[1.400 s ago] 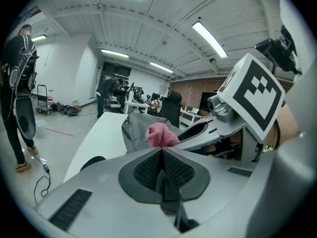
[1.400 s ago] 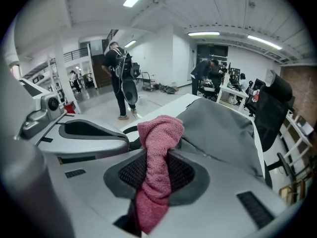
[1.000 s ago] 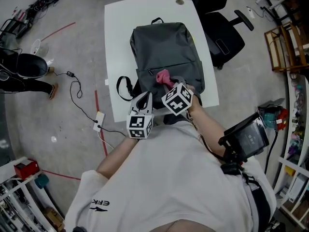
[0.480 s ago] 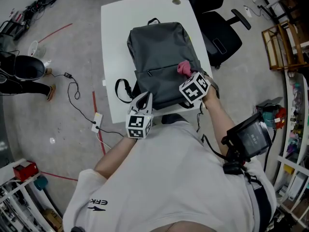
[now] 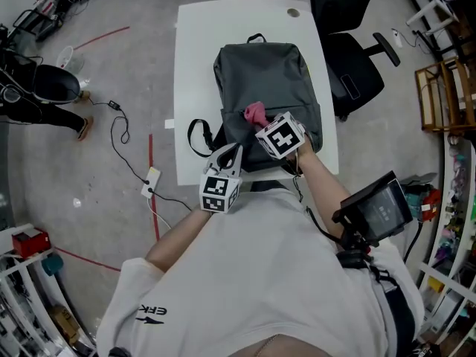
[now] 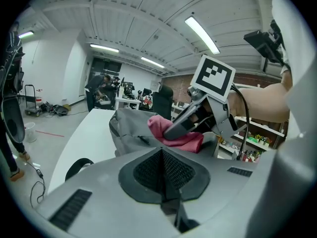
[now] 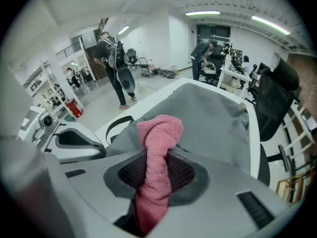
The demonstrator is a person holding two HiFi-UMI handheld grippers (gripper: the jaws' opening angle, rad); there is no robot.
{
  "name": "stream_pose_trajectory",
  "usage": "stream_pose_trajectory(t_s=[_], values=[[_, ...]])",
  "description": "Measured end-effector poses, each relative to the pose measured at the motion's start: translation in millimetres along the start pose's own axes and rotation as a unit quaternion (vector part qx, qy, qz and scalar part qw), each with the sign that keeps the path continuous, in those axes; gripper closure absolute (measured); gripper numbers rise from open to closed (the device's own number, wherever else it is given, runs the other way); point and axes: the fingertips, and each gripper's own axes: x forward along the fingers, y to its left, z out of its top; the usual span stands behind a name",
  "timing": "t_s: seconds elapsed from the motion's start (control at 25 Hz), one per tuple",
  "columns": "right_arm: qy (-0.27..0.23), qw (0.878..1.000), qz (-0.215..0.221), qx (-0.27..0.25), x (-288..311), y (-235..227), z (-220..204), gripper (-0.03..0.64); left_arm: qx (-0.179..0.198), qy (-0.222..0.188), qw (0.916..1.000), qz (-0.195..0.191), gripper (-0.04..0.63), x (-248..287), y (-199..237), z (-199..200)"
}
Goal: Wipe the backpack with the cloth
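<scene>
A dark grey backpack (image 5: 268, 88) lies flat on the white table (image 5: 195, 65), front side up. My right gripper (image 5: 262, 123) is shut on a pink cloth (image 5: 255, 113) and presses it against the backpack's lower front, near the pocket zip. In the right gripper view the pink cloth (image 7: 157, 148) sticks up between the jaws with the backpack (image 7: 208, 118) beyond. My left gripper (image 5: 229, 158) is shut on nothing and hovers by the backpack's near left corner, beside the strap (image 5: 197, 134). The left gripper view shows the cloth (image 6: 173, 133) under the right gripper (image 6: 174, 130).
A black office chair (image 5: 349, 58) stands right of the table. Cables and a power strip (image 5: 151, 180) lie on the floor to the left. A person's dark shoe (image 5: 52, 84) is at the far left. A device with a screen (image 5: 375, 210) hangs at my right side.
My right gripper swept the cloth from the backpack's middle out to its right edge, then back toward the middle. The left gripper stayed by the near left corner.
</scene>
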Motion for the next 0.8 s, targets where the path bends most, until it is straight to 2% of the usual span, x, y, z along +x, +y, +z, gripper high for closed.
stream_pose_trajectory(t_s=[0.12, 0.16, 0.32, 0.48, 0.64, 0.8], values=[[0.004, 0.999, 0.041, -0.014, 22, 32, 9, 0.515, 0.002, 0.004, 1.0000, -0.003, 0.592, -3, 0, -2], [0.012, 0.999, 0.042, -0.026, 29, 36, 8, 0.515, 0.003, 0.006, 1.0000, -0.004, 0.592, -3, -1, -3], [0.042, 0.995, 0.004, -0.090, 45, 26, -3, 0.515, 0.004, 0.020, 0.9998, -0.010, 0.592, 0, -4, -8], [0.057, 0.991, -0.031, -0.114, 41, 5, -16, 0.515, 0.003, 0.022, 0.9997, -0.011, 0.592, 2, -6, -10], [0.084, 0.987, -0.079, -0.112, 27, -32, -32, 0.515, 0.003, 0.021, 0.9997, -0.015, 0.592, -3, -5, -7], [0.112, 0.984, -0.117, -0.080, 8, -83, -53, 0.515, 0.005, 0.020, 0.9996, -0.020, 0.592, -2, -3, -5]])
